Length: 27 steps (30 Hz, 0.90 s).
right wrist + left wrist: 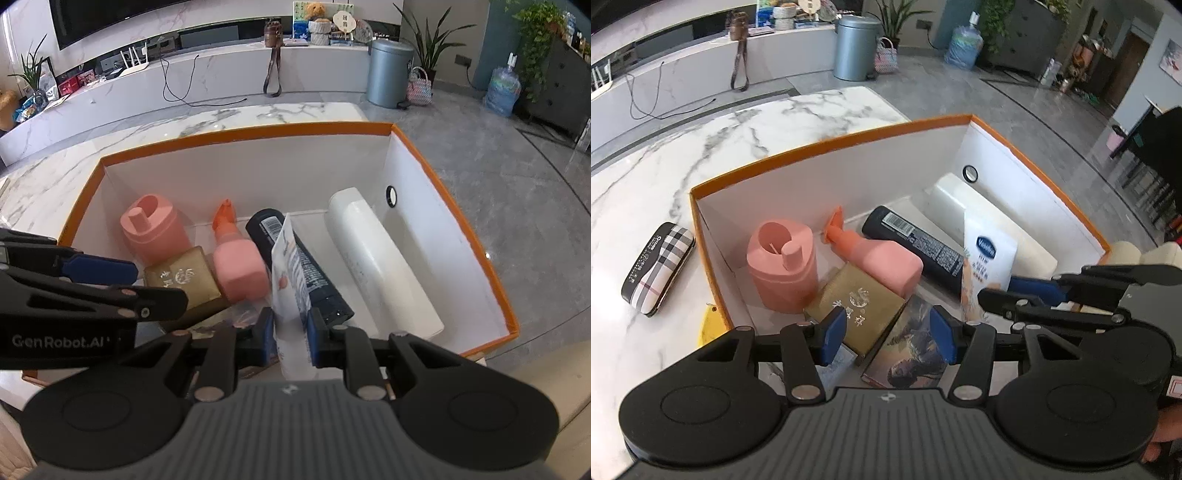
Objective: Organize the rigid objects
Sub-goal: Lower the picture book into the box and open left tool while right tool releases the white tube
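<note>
**A:** Where was the white tube (291, 280)?

**B:** Over the open box (454, 218), standing nearly upright, printed face to the left. The right gripper (290, 334) had its blue pads (266, 334) pinching the tube's lower end. In the left wrist view the same tube (984, 266) rose in front of a black bottle (916, 245).

**A:** And the left gripper (888, 338)?

**B:** Its jaws were spread with nothing between them, hanging above the near end of the box, over a gold carton (860, 306) and a dark picture box (912, 347).

**A:** What lay inside?

**B:** From the left: a round pink container (781, 266) standing upright, a pink pump bottle (879, 258) on its side with its orange nozzle toward the far wall, then the black bottle lying lengthwise, and a big white bottle (376, 262) lying beside the right wall. The gold carton touched the pink pump bottle.

**A:** Outside the box?

**B:** The box, orange outside and white inside, sat on a marble table (746, 129). A plaid case (659, 267) lay on the table just to its left, apart from it. Something yellow (711, 326) showed at the near left corner; I could not tell what.
</note>
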Each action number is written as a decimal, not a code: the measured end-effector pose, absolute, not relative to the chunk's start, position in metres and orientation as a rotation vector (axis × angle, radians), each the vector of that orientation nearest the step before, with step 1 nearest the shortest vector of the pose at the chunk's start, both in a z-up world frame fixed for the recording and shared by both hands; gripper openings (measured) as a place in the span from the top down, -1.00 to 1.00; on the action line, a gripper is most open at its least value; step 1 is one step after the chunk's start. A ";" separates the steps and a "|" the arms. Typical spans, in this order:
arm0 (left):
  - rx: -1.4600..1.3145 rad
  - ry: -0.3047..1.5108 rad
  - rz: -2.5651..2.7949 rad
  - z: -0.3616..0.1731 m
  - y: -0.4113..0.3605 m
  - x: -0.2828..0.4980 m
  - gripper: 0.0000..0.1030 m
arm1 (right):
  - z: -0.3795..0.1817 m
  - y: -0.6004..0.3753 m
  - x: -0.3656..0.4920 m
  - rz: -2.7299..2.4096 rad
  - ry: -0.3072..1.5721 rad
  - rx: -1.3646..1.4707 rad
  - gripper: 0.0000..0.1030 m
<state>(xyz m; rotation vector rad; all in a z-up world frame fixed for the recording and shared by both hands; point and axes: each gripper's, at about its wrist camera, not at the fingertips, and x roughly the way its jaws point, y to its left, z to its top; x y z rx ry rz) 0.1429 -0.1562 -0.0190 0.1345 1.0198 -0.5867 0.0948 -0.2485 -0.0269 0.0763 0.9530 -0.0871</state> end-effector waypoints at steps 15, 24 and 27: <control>0.132 1.003 -0.558 -0.022 -0.160 0.139 -0.18 | -0.026 -0.242 0.097 -0.095 0.984 0.019 0.47; 0.094 0.997 -0.553 -0.018 -0.154 0.135 -0.20 | -0.019 -0.243 0.086 -0.148 0.941 -0.007 -0.10; 0.079 0.991 -0.549 -0.015 -0.150 0.132 -0.20 | -0.013 -0.241 0.082 -0.182 0.908 -0.033 -0.28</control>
